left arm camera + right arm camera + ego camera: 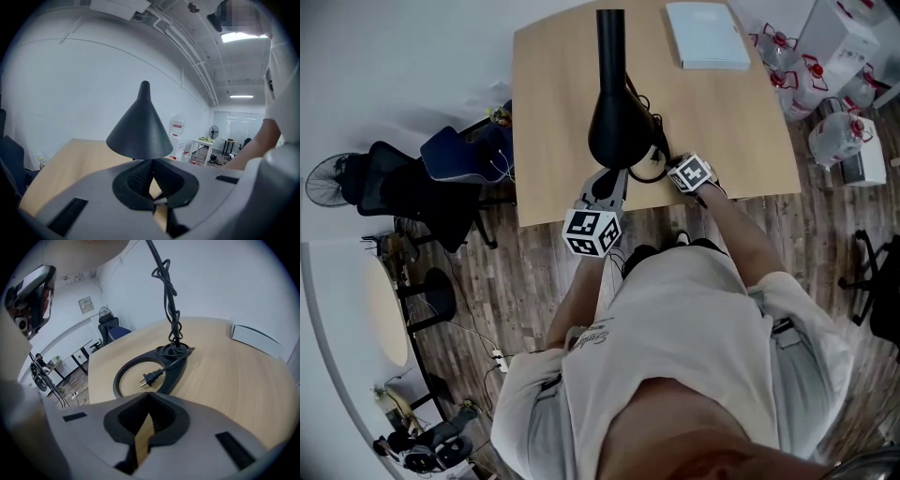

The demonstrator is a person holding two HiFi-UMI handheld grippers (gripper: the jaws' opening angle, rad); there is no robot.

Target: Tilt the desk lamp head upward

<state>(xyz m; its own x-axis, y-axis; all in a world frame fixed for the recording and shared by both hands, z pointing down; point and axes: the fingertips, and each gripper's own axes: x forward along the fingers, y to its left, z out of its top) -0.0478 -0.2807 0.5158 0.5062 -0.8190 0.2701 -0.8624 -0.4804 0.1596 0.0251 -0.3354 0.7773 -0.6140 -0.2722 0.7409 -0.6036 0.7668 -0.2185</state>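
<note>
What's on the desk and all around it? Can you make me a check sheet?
Surface: light wooden desk.
Job's things: black cone lamp head; ring-shaped lamp base on the desk.
Clutter: one flat white box at the far end.
Grippers: left hand-held gripper shut, empty, pointing at the lamp head; right hand-held gripper shut, empty, facing the base.
Cables: black cord hangs twisted above the base; its plug lies loose inside the ring.
Surroundings: dark office chairs, water bottles, wood floor.

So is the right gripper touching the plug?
Apart. The right gripper view shows the plug lying inside the lamp base ring, with a strip of bare table between it and the tips of the right gripper.
</note>
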